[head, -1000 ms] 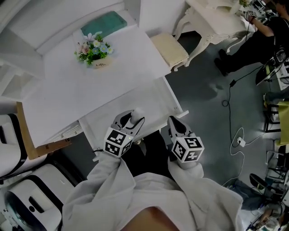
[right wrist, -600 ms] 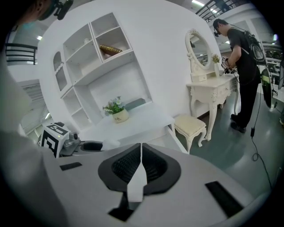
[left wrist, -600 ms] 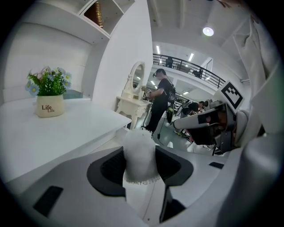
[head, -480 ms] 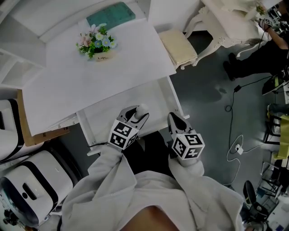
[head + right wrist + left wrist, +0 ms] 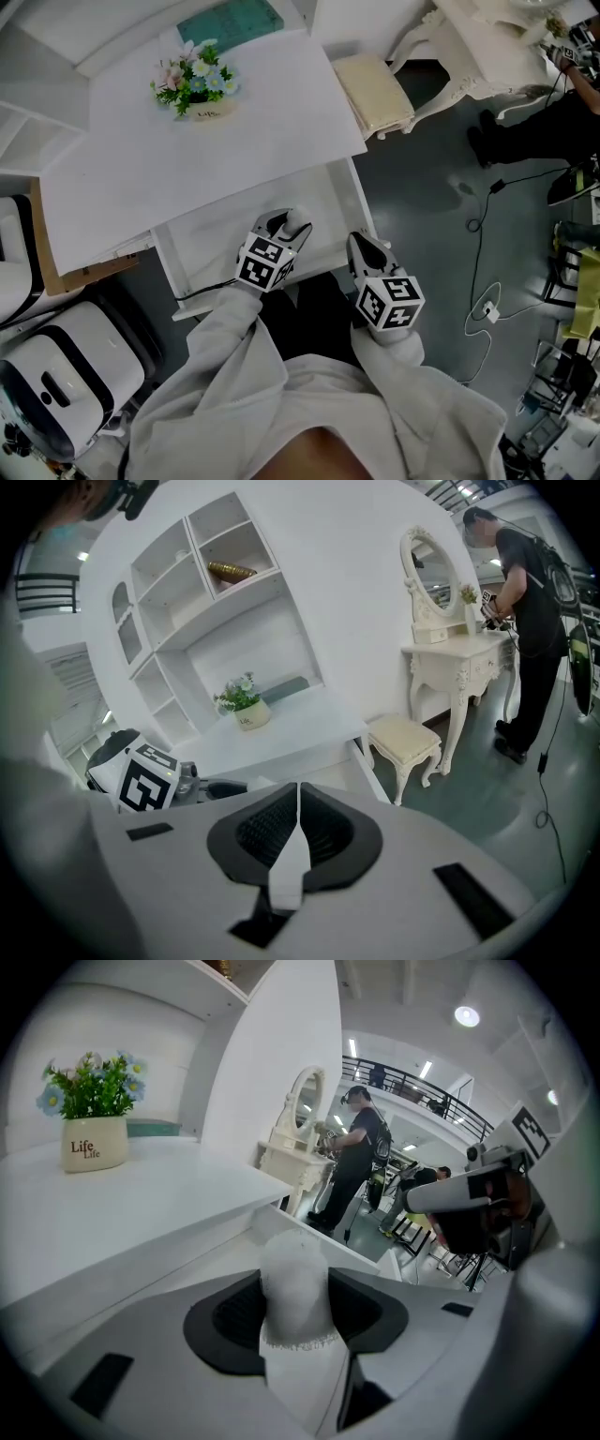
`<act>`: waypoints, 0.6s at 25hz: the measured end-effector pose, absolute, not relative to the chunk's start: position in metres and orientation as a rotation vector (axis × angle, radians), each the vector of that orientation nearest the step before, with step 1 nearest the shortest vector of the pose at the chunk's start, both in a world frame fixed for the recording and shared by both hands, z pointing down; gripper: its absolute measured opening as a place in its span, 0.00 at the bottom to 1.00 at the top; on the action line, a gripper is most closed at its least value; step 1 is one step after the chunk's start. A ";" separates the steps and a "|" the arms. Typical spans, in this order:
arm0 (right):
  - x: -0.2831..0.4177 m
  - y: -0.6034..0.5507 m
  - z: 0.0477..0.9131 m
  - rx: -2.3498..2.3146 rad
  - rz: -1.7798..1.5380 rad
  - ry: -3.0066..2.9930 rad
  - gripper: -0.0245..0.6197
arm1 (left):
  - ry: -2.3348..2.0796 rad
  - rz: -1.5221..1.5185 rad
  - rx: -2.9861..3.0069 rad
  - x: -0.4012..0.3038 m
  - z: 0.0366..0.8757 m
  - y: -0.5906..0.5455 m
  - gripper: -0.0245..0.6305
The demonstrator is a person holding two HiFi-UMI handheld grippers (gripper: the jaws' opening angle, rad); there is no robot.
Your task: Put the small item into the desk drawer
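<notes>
White throughout: the desk, its drawer and the small item all match, so contrast is poor. The drawer stands pulled open toward you, its bed bare where visible. Your left gripper has its jaws about half apart and clamped on the small item, a rounded white piece with a frilled edge. It is poised over the drawer's right half; contact with the bed cannot be confirmed. Your right gripper, at three o'clock of the left, has its jaws pressed together on nothing. The potted flowers sit at eleven o'clock on the desk top, well apart. Assessment: opening is done; lowering, release and closing the drawer remain.
</notes>
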State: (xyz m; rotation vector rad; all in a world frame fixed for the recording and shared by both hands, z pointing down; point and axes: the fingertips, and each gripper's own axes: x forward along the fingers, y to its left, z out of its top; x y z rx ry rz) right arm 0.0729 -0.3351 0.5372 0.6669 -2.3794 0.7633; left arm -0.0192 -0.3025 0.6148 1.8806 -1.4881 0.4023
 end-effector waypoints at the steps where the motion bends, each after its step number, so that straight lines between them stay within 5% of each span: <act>1: 0.073 -0.336 0.538 0.664 0.764 -2.376 0.09 | -1.485 0.406 1.874 -0.018 0.618 -0.305 0.34; 15: 0.082 -0.354 0.556 0.646 0.771 -2.326 0.09 | -1.458 0.515 1.716 -0.016 0.685 -0.328 0.34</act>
